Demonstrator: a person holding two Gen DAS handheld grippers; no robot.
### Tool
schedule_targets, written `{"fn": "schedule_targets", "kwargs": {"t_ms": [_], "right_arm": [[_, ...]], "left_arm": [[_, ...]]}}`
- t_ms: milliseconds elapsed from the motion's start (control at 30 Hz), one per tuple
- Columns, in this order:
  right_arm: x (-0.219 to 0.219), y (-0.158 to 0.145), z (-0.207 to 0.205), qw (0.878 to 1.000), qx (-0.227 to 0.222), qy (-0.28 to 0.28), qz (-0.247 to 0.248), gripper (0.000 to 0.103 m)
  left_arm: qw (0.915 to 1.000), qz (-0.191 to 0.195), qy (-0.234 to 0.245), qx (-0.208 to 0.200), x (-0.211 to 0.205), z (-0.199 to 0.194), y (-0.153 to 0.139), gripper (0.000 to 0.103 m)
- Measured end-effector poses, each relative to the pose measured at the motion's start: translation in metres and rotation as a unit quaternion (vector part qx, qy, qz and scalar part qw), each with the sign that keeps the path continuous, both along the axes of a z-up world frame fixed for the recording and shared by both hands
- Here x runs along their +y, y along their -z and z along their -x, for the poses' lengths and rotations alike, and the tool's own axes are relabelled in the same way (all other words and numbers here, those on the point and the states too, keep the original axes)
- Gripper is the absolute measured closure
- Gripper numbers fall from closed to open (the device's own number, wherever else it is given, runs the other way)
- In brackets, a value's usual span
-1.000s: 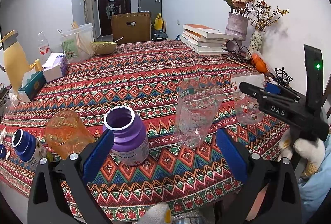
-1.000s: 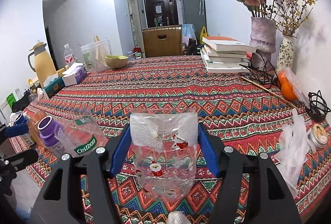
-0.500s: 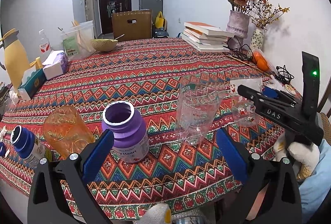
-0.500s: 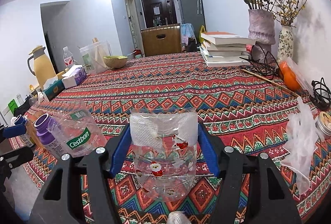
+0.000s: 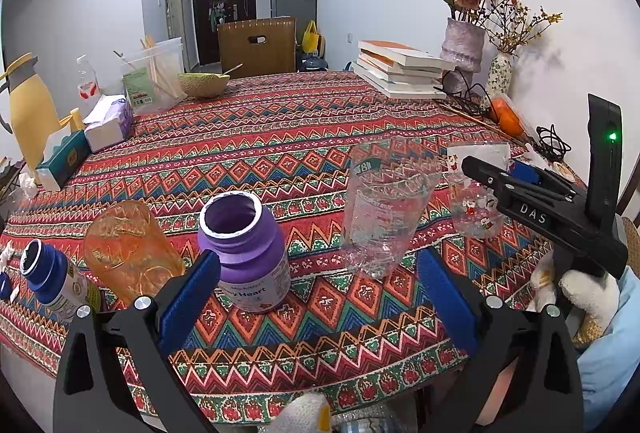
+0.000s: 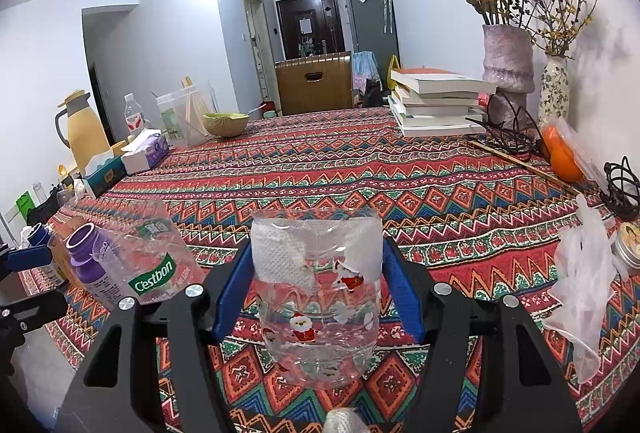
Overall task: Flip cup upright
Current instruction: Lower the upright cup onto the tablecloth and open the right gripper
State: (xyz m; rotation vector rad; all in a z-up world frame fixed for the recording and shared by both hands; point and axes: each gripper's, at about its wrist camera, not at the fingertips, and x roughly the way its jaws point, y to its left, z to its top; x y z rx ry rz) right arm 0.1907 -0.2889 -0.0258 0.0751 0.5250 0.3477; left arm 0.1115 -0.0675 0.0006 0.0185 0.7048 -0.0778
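A clear plastic cup with Santa stickers (image 6: 318, 297) stands upright with its open end up, on or just above the patterned tablecloth (image 6: 360, 169). My right gripper (image 6: 318, 297) is shut on it, blue pads against both sides. It also shows in the left wrist view (image 5: 474, 201), held by the right gripper (image 5: 520, 193). My left gripper (image 5: 316, 297) is open and empty near the table's front edge. A clear Cestbon cup (image 5: 384, 209) stands upright just beyond it.
A purple jar (image 5: 246, 253), an orange cup (image 5: 128, 253) and a blue bottle (image 5: 48, 277) stand at the front left. Books (image 6: 436, 101), vases (image 6: 508, 69), an orange (image 6: 560, 157), a plastic glove (image 6: 580, 281) and a tin (image 6: 628, 247) are at the right.
Both views have shifted slightly. The right gripper keeps its hold on the Santa cup, which stays upright. The left gripper stays open.
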Motion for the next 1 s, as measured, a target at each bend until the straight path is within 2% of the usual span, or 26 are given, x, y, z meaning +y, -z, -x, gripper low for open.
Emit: {"fn": "schedule_targets", "kwargs": {"t_ms": [533, 1000], "right_arm": [[0.0, 0.007, 0.002, 1.0, 0.012, -0.005, 0.003, 0.04], [0.009, 0.014, 0.013, 0.999, 0.004, -0.006, 0.034, 0.04]], "left_arm": [[1.0, -0.003, 0.001, 0.0, -0.002, 0.002, 0.002, 0.007], [1.0, -0.002, 0.0, 0.002, -0.002, 0.004, 0.003, 0.007]]}}
